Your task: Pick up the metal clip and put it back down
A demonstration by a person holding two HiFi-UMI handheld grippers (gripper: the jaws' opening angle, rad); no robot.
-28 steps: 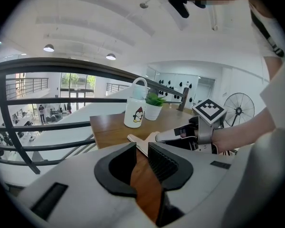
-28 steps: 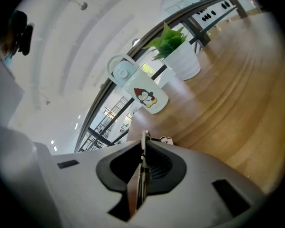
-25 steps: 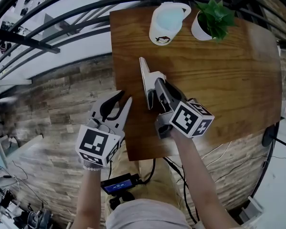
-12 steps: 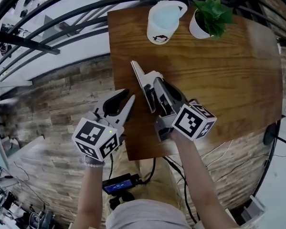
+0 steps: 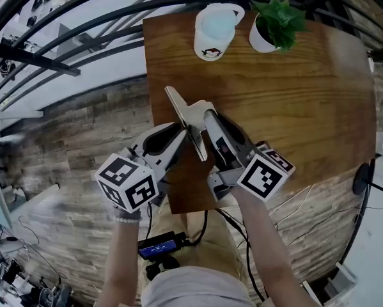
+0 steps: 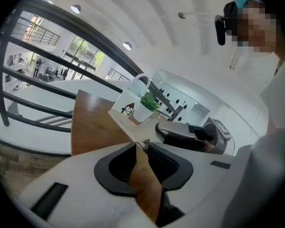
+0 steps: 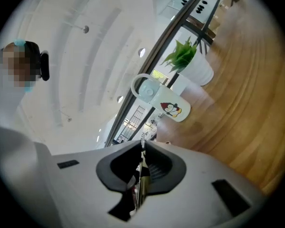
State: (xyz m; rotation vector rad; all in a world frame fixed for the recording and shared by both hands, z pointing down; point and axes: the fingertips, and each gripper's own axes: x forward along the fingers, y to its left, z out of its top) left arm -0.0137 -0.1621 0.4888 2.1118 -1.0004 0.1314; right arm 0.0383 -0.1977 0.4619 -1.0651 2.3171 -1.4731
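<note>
**A:** What did the right gripper (image 7: 142,145) have?

**B:** Its jaws were clamped on the metal clip (image 5: 186,115). In the right gripper view a thin bright edge ran up the slit between the pads, with almost no gap on either side. The pads pressed on the flat faces at the clip's near half. The long blade stuck out ahead and to the left.

**A:** And where was the clip itself?

**B:** Off the wood, by the look of it. It was tilted over the near left part of the table (image 5: 293,94), with its far end toward the table's left edge.

**A:** What about the left gripper (image 6: 138,145)?

**B:** Its jaws were together at the tips with nothing between them. Only the tabletop showed through the gap lower down. It hung just beside the clip's near end, and I couldn't tell whether it touched the metal.

**A:** How did you expect the piece to handle?

**B:** Stiff and thin, I judged, since the blade showed no sag. It seemed light enough for one gripper. But it was smooth metal with a lot of length beyond the pads, so it could pivot or slip if swung. I'd have kept the hold near the wider body, across the flat faces. I'd also have set it down level, so the long end didn't strike first and twist it.

**A:** Was anything close by?

**B:** No. The mug (image 5: 211,27) and the potted plant (image 5: 274,21) stood at the far edge, well apart from it.
</note>
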